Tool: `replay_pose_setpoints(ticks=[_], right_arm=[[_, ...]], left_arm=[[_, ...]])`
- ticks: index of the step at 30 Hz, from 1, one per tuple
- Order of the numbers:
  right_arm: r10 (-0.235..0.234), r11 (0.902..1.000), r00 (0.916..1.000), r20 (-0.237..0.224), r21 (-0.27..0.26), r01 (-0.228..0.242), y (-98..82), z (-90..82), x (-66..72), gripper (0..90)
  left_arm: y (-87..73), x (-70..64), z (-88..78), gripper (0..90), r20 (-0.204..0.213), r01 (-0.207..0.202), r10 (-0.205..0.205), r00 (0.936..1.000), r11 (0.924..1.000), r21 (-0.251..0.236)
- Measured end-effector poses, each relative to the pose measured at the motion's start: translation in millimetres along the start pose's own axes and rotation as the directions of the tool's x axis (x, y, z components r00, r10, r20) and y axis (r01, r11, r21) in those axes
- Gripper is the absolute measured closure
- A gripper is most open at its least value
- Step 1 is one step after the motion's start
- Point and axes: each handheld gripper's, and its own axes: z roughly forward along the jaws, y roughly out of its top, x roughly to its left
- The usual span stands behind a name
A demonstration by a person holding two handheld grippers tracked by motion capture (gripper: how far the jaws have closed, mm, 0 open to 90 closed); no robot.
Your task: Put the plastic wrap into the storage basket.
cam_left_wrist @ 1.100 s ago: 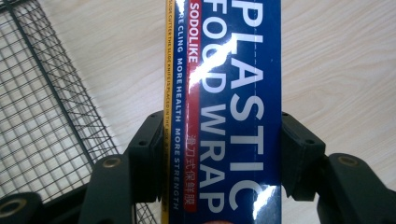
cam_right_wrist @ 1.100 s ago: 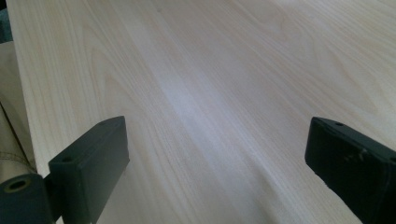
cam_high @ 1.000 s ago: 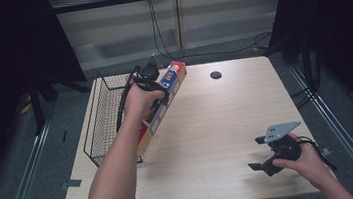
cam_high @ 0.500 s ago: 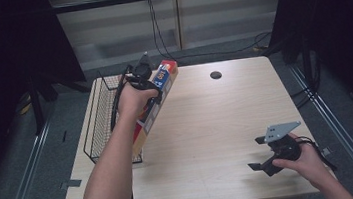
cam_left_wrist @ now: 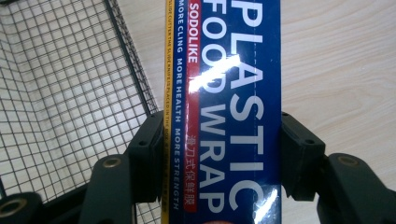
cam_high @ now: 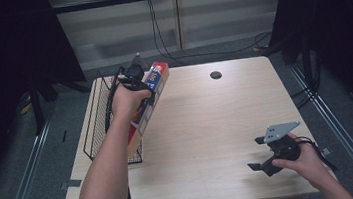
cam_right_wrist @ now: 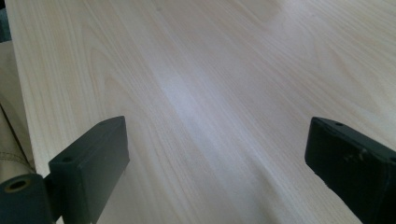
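A long blue and red box of plastic food wrap [cam_high: 157,75] is lifted at a slant over the table's left side. Its lower end [cam_high: 137,129] reaches to the right rim of the black wire basket [cam_high: 97,123]. My left gripper [cam_high: 136,80] is shut across the box's upper half. In the left gripper view the box [cam_left_wrist: 224,93] runs up between the two pads [cam_left_wrist: 149,158], which press on its long edges, with the basket [cam_left_wrist: 70,93] below at the left. My right gripper [cam_high: 257,153] rests low near the front right corner, open [cam_right_wrist: 215,158] and with nothing between its fingers.
The light wooden table [cam_high: 217,125] has a small dark round hole [cam_high: 216,75] near its far edge. Black cables hang behind the table. Dark curtains stand on both sides.
My left hand has carried the food wrap box leftward, toward the wire basket. The right hand has kept still.
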Motion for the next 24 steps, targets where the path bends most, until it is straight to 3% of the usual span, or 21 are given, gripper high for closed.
replay_pose_setpoints(ticks=[1, 4, 7, 9, 10, 11, 13, 18, 24], right_arm=[[0.001, 1.0, 1.0, 0.0, -0.001, -0.001, 0.1, -0.2, 0.0, 5.9], [0.001, 1.0, 1.0, 0.001, -0.002, -0.001, 0.1, -0.3, 0.0, 5.9], [0.0, 1.0, 1.0, 0.0, -0.002, 0.0, 0.3, -0.3, 0.1, 5.9], [0.001, 1.0, 1.0, 0.003, -0.002, -0.001, 0.3, -0.3, 0.1, 5.9], [0.0, 1.0, 1.0, -0.001, -0.002, 0.0, 0.3, 0.0, 0.0, 5.9], [-0.001, 1.0, 1.0, -0.002, -0.002, 0.001, 0.3, 0.1, 0.1, 5.9], [-0.003, 1.0, 1.0, -0.002, -0.002, 0.003, 0.5, 0.1, 0.2, 5.9], [0.0, 1.0, 1.0, -0.001, -0.002, 0.0, 0.7, -0.5, 0.2, 5.9], [-0.003, 1.0, 1.0, -0.003, -0.002, 0.003, 0.9, 0.2, 0.5, 5.9]], left_arm=[[-0.8, -0.4, 0.1, 43.1, -0.004, 0.03, -0.03, 0.9995, 0.9995, -0.004], [-2.2, 3.1, -1.4, 43.2, -0.001, 0.046, -0.046, 0.999, 0.9989, 0.008], [-3.2, 7.1, -2.3, 43.2, -0.009, 0.039, -0.039, 0.9992, 0.9992, 0.008], [-4.1, 8.1, -2.8, 43.1, -0.006, 0.058, -0.058, 0.9983, 0.9983, -0.006], [-4.3, 9.9, -3.5, 43.1, -0.011, 0.043, -0.043, 0.999, 0.9991, -0.004], [-4.6, 9.9, -4.2, 43.1, -0.008, 0.061, -0.061, 0.9981, 0.9981, -0.006], [-5.3, 12.5, -5.6, 43.1, -0.01, 0.055, -0.055, 0.9985, 0.9985, -0.001], [-8.6, 17.1, -6.6, 43.1, -0.019, 0.094, -0.094, 0.9954, 0.9955, -0.007], [-12.4, 23.8, -6.9, 43.1, -0.03, 0.111, -0.111, 0.9934, 0.9938, -0.002]])
